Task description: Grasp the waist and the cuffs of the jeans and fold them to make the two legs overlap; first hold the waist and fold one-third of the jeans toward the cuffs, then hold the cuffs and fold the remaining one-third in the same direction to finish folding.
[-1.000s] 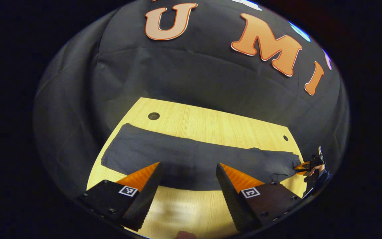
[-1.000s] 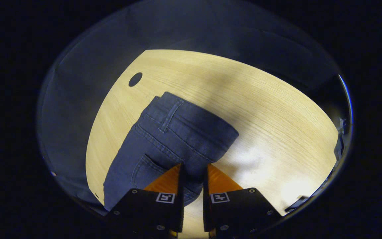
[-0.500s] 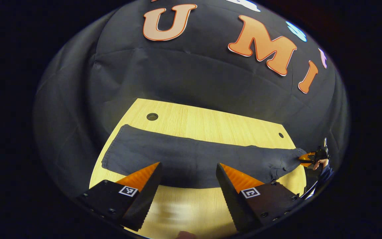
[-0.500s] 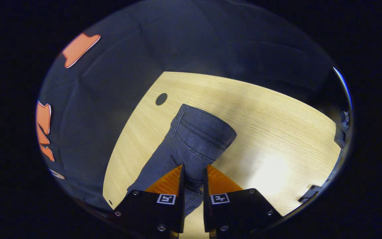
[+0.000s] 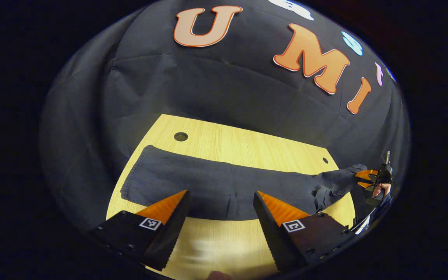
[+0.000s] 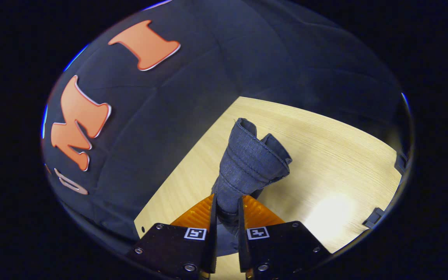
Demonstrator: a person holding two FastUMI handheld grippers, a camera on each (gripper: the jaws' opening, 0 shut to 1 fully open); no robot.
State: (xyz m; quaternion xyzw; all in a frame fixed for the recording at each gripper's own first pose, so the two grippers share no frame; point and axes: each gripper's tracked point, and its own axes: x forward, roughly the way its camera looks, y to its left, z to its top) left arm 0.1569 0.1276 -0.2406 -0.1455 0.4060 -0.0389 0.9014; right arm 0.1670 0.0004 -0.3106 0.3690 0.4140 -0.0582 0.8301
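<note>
Right gripper view, right gripper (image 6: 227, 212) clamped on jeans (image 6: 249, 163) waist, lifted off table (image 6: 336, 163), left gripper (image 5: 221, 212) wide apart, near the legs' near edge.

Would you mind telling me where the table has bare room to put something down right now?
Bare wood runs along the table between the jeans and the booth wall, around the hole. Another strip lies in front of the jeans, by the open left gripper. The waist end, pinched up by the right gripper, is crowded.
</note>
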